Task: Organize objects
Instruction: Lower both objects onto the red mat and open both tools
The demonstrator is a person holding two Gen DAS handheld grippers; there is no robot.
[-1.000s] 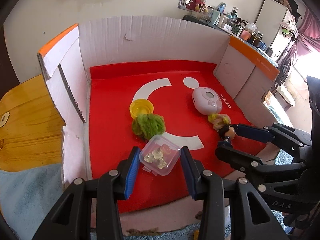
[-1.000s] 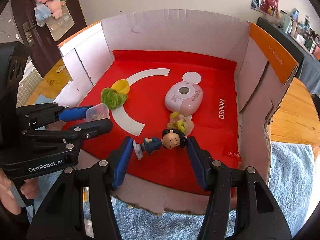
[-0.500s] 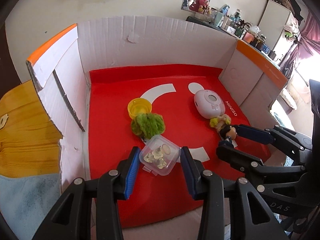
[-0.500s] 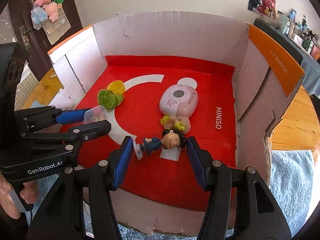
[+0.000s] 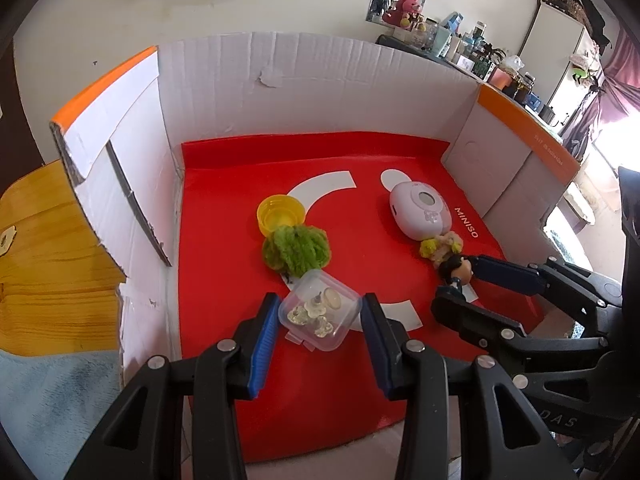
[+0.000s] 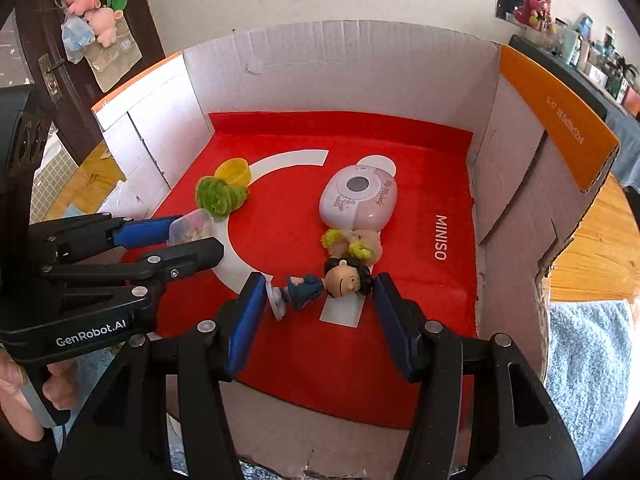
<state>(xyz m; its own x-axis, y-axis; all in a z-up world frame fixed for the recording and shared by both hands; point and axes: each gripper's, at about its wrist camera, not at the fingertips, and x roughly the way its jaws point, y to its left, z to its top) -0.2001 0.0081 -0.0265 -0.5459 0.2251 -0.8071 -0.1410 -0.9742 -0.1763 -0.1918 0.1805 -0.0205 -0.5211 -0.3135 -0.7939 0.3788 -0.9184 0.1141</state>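
My left gripper (image 5: 319, 316) is shut on a small clear plastic box (image 5: 319, 314) with pale trinkets inside, held over the front left of the red floor (image 5: 224, 280) of the cardboard box. My right gripper (image 6: 320, 292) is shut on a small figurine (image 6: 320, 283) with black hair and a blue outfit, held sideways over the front of the red floor (image 6: 420, 320). The figurine (image 5: 456, 274) also shows in the left wrist view, and the clear box (image 6: 192, 227) in the right wrist view.
On the red floor lie a yellow cap (image 5: 280, 214), a green fuzzy ball (image 5: 298, 250), a pink rounded case (image 6: 358, 196) and a small yellow-haired toy (image 6: 352, 242). White cardboard walls (image 5: 320, 92) with orange flaps surround the floor. Wooden table and blue towel lie outside.
Both grippers have moved forward, deeper over the red floor, each still holding its object. The items on the floor have not moved.
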